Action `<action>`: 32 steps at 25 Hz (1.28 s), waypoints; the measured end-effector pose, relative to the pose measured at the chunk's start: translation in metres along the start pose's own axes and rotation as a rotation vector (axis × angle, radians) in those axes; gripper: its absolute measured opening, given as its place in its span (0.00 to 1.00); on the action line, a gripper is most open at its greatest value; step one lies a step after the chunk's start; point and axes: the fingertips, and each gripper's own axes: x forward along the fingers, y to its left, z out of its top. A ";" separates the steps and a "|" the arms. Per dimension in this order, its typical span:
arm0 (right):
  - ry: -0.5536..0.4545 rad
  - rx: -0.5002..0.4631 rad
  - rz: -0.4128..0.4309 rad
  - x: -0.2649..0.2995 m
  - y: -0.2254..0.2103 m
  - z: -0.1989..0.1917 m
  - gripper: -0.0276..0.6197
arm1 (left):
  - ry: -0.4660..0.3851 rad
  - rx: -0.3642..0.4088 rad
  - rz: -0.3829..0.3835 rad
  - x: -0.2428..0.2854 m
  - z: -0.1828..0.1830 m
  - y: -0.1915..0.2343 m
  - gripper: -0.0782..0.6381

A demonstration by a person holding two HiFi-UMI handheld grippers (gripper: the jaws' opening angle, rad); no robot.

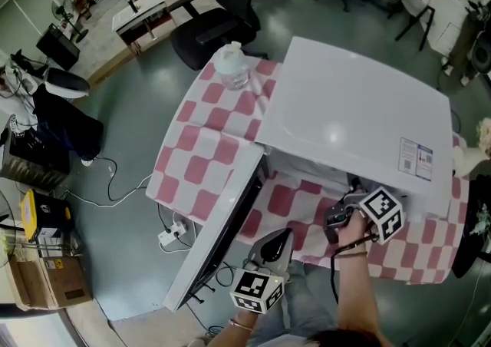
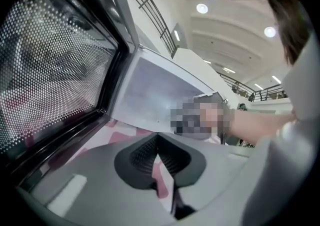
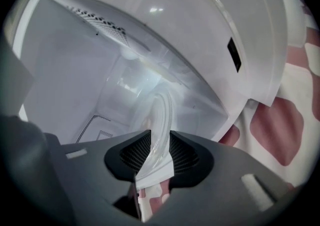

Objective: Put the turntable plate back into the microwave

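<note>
Inside microwave (image 3: 65, 80) — right gripper (image 3: 159, 145) clamps turntable plate (image 3: 161, 112).

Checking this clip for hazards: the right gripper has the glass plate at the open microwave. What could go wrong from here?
1. The right gripper pinches the glass plate only at its rim, so the plate could slip out and break.
2. The plate is close to the microwave's inner walls, and pushing it in could knock it against them.
3. The left gripper is shut on nothing beside the door, so nothing else steadies the plate.
</note>
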 end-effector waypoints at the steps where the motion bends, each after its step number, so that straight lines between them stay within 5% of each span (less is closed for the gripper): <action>1: -0.001 -0.003 0.001 -0.001 0.000 0.000 0.20 | 0.000 0.001 -0.001 0.000 0.000 -0.001 0.11; 22: 0.075 -0.194 0.022 -0.051 0.014 -0.017 0.20 | -0.007 0.047 -0.028 0.006 0.036 -0.023 0.11; 32: 0.097 -0.446 0.066 -0.094 0.036 -0.022 0.19 | -0.028 0.055 -0.027 0.014 0.067 -0.029 0.11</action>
